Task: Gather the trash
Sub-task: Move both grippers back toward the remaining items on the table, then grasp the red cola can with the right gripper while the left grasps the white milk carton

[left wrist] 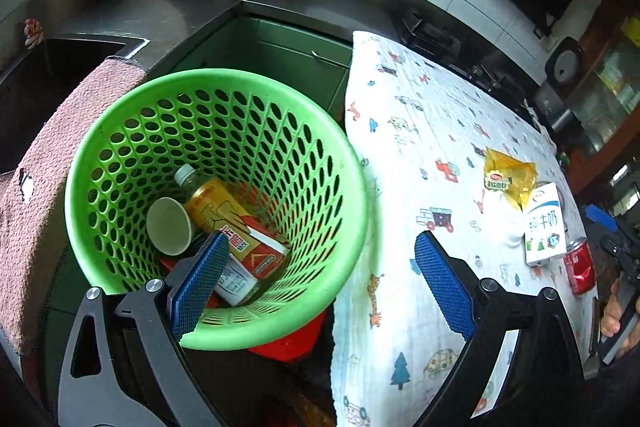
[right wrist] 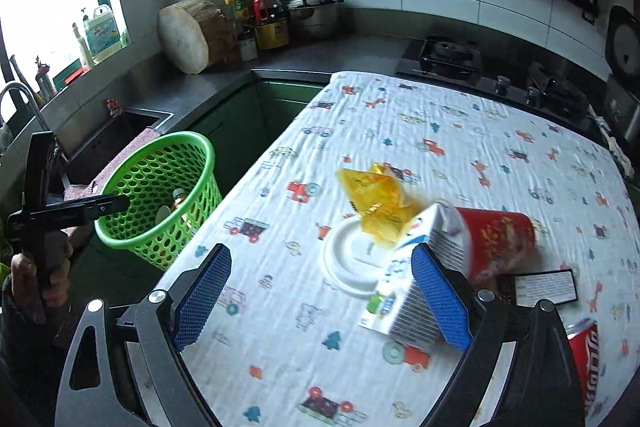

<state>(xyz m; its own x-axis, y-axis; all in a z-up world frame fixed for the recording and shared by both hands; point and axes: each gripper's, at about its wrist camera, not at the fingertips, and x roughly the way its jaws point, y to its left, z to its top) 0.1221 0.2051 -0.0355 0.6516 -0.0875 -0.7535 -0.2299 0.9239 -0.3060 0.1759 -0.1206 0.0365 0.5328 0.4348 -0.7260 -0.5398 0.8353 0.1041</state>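
My left gripper (left wrist: 322,239) hangs open over the near rim of a green perforated basket (left wrist: 120,131), nothing between its blue pads. Inside lie a paper cup (left wrist: 168,225), a yellow bottle (left wrist: 214,205), a red carton (left wrist: 264,251) and a small white carton (left wrist: 236,285). My right gripper (right wrist: 322,251) stands open above the patterned tablecloth (right wrist: 460,131), empty. Just ahead of it sit a white lid (right wrist: 348,263), a yellow wrapper (right wrist: 376,203) and a milk carton (right wrist: 416,267) by the right pad. A red cup (right wrist: 496,243) lies on its side behind the carton, and a red can (right wrist: 584,359) at the right edge.
The basket (right wrist: 160,195) stands off the table's left edge, beside a pink towel (left wrist: 48,179) and a sink (right wrist: 120,135). A black card (right wrist: 544,287) lies near the red cup. The counter behind carries a wooden block (right wrist: 188,35), bottles, a pot (right wrist: 316,15) and a stove (right wrist: 448,59).
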